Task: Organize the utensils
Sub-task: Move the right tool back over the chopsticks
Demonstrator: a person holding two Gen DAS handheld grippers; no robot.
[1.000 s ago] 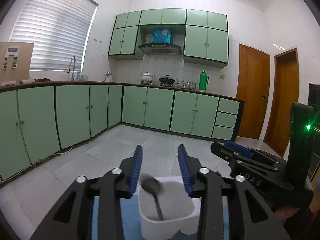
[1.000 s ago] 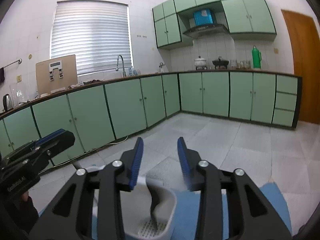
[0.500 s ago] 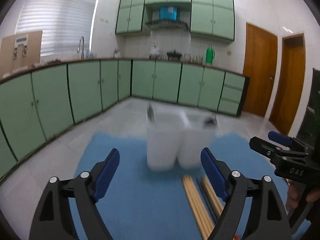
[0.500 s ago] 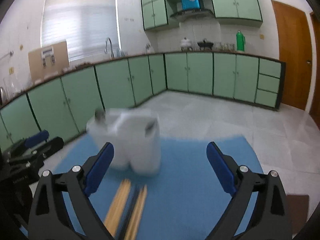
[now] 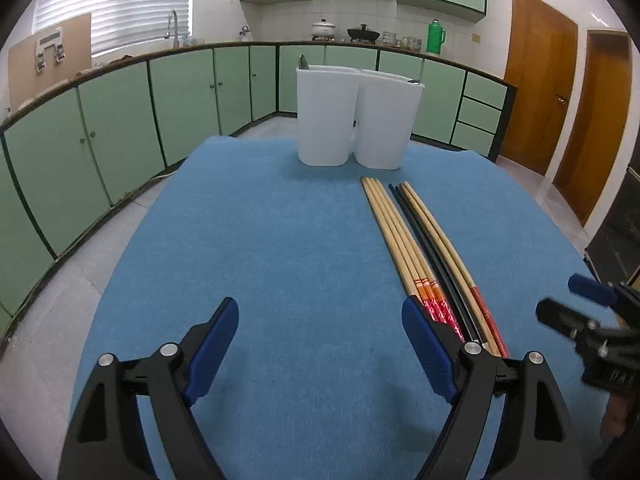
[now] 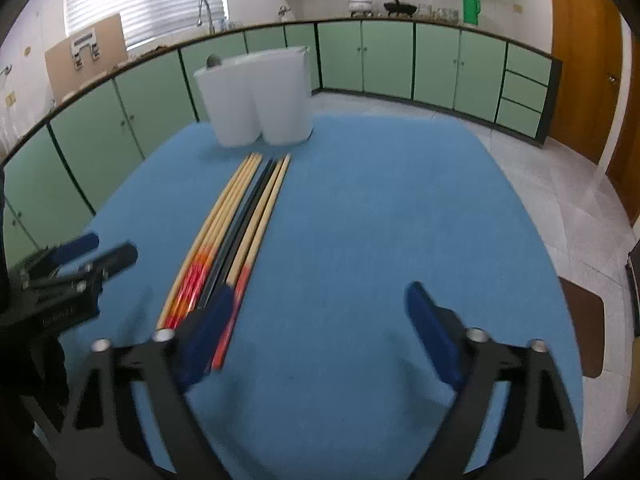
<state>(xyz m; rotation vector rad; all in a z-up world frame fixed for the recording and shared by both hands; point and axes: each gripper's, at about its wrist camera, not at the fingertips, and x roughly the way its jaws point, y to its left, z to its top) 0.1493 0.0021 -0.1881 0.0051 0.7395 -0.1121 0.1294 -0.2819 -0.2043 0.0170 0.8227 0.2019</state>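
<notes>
Standing at the far end of the blue mat [image 5: 280, 240], the white two-compartment holder [image 5: 356, 120] shows a spoon tip [image 5: 303, 62] in its left cup, chopsticks [image 5: 416, 248] lie before it, and both grippers, a second ago over the holder, now sit pulled back and empty, left gripper [image 5: 320, 344] wide apart, right gripper [image 6: 320, 332] closing slightly.

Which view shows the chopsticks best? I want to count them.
The left wrist view: the chopsticks lie sharp on the blue mat, each stick distinct, with their near ends behind a finger. The right wrist view shows them blurred, red ends smeared together.
</notes>
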